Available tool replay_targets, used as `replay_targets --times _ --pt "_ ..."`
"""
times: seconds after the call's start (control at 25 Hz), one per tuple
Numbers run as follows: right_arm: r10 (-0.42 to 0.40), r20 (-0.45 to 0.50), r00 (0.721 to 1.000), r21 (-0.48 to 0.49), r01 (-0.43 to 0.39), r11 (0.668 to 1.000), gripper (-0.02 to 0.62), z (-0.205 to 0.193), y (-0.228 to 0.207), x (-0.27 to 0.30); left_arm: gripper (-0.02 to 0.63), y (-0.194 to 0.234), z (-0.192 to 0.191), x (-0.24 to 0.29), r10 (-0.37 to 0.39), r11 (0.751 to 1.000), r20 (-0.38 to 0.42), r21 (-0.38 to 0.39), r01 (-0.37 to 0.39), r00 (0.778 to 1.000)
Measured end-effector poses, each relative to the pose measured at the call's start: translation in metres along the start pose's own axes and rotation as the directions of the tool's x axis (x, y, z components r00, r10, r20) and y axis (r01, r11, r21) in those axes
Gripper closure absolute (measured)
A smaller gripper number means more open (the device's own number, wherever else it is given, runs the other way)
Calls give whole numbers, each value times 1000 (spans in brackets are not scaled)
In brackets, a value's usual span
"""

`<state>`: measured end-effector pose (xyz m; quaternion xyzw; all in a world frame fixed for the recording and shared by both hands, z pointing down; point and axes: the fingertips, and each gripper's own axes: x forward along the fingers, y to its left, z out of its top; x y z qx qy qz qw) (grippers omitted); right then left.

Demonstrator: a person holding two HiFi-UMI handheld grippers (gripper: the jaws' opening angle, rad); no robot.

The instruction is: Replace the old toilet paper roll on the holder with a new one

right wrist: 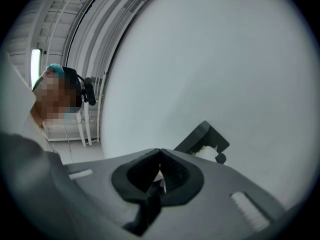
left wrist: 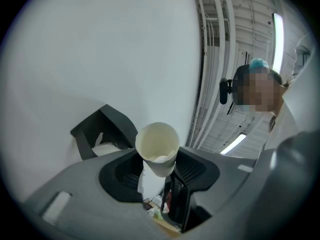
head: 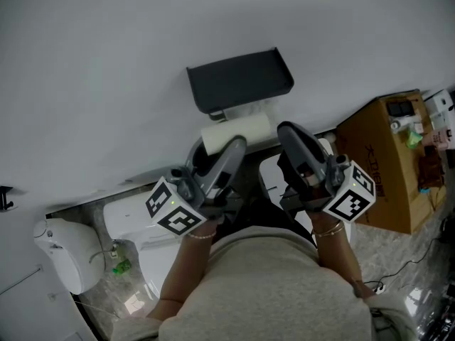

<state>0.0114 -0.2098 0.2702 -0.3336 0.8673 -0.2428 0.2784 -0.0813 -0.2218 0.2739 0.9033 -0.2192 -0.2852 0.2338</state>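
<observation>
Two grippers below the holder (head: 239, 80): left gripper (left wrist: 160, 173) jaws grip a cardboard tube (left wrist: 157, 145), its open end toward the camera, with the holder beyond to the upper left; right gripper (right wrist: 160, 173) jaws closed, empty.

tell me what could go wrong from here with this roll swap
The left tool grips the cream tube near its lower end only, so it may tip or slip out.
The right tool is shut and empty; it must open before taking anything.
White paper shows inside the black holder, which might block a new roll.
</observation>
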Motion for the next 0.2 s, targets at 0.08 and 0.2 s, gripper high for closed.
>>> replay_targets --times 0.08,0.2 --pt "-2 -9 1000 -2 2 1000 592 -2 -2 0 399 0 -1 2 -3 1000 -4 1 3 1000" --pt "-8 -16 1000 -1 7 1000 592 -3 -4 2 399 -1 -2 5 -9 1000 -11 -3 9 1000"
